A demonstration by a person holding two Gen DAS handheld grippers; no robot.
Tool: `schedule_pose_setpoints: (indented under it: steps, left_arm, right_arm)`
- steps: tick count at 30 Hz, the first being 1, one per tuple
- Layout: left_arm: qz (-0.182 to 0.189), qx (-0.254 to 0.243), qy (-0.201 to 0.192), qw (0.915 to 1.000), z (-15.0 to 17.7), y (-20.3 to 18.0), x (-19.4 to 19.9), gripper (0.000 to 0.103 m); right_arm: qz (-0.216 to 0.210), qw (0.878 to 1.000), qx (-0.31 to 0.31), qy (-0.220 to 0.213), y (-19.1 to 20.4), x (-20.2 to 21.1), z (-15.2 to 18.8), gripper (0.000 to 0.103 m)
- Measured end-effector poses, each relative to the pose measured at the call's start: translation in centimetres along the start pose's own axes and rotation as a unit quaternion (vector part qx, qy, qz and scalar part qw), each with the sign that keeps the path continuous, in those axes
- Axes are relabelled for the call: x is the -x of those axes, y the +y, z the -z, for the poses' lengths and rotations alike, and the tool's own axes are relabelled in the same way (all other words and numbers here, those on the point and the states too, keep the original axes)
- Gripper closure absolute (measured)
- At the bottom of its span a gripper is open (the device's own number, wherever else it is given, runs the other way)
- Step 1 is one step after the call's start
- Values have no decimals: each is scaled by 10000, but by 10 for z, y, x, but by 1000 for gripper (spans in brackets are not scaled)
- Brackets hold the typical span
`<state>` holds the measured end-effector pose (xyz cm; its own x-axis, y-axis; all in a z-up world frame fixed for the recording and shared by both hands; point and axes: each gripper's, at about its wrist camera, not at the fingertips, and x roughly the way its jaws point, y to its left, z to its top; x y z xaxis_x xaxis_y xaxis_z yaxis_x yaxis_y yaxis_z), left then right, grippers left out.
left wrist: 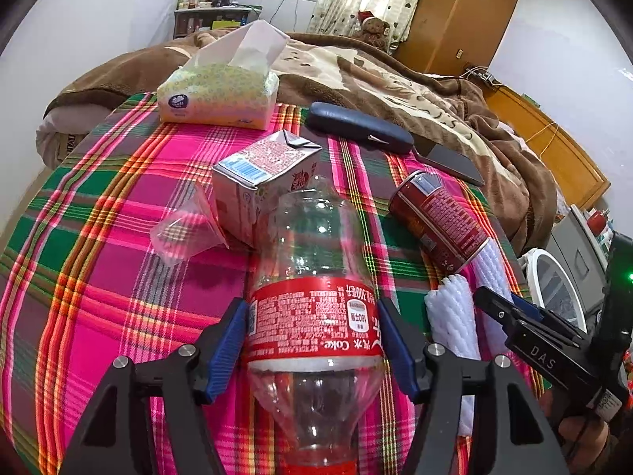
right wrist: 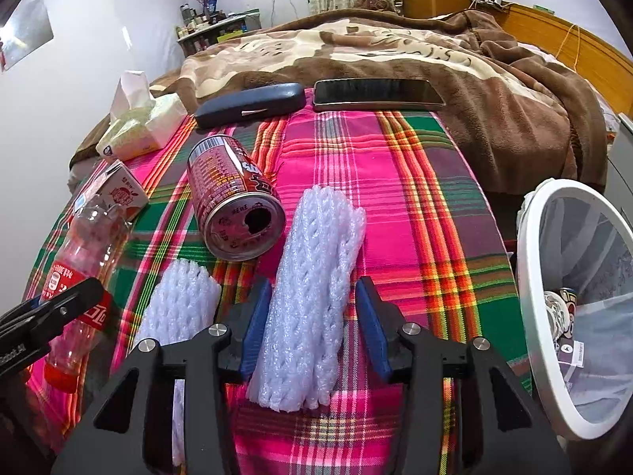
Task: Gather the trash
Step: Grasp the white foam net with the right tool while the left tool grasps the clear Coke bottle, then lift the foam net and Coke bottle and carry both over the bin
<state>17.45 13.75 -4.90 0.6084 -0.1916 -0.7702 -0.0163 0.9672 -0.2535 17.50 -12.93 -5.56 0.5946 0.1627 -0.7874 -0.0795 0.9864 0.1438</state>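
1. The left gripper has its blue pads pressed against the red label of a clear, empty plastic cola bottle, pinching it as it lies on the pink, green and orange plaid cloth.
2. The right gripper straddles a long white foam net sleeve; the left pad touches it, but a gap shows at the right pad, so the jaws are not gripping it.
3. A second white foam net sleeve lies just left of it.
4. A red drink can lies on its side beyond the sleeves.
5. A small juice carton stands near the bottle's base.
6. A white-rimmed bin stands beside the table's right edge.
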Motion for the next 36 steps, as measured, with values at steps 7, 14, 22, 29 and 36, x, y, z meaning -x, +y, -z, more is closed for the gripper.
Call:
schedule_pose_setpoints:
  steps: [7, 14, 22, 29, 36]
  left_arm:
    - [64, 102, 32, 9999, -2, 3, -7, 41]
    - [8, -16, -9, 10000, 2, -5, -3, 41]
    - [-28, -53, -108, 9999, 5, -11, 9, 41]
    - [-22, -148, -220, 9996, 8, -18, 22, 41]
    - [29, -252, -382, 9989, 10, -30, 40, 41]
  right_arm:
    - [-107, 9999, -66, -65, -2, 1, 1, 72]
    - [-203, 9996, -159, -105, -5, 4, 3, 74]
    - [-235, 9992, -244, -202, -9, 11, 2, 75]
    - [-263, 9989, -262, -284, -11, 20, 3, 75]
    - [-278, 9983, -288, -418, -16, 34, 5, 75]
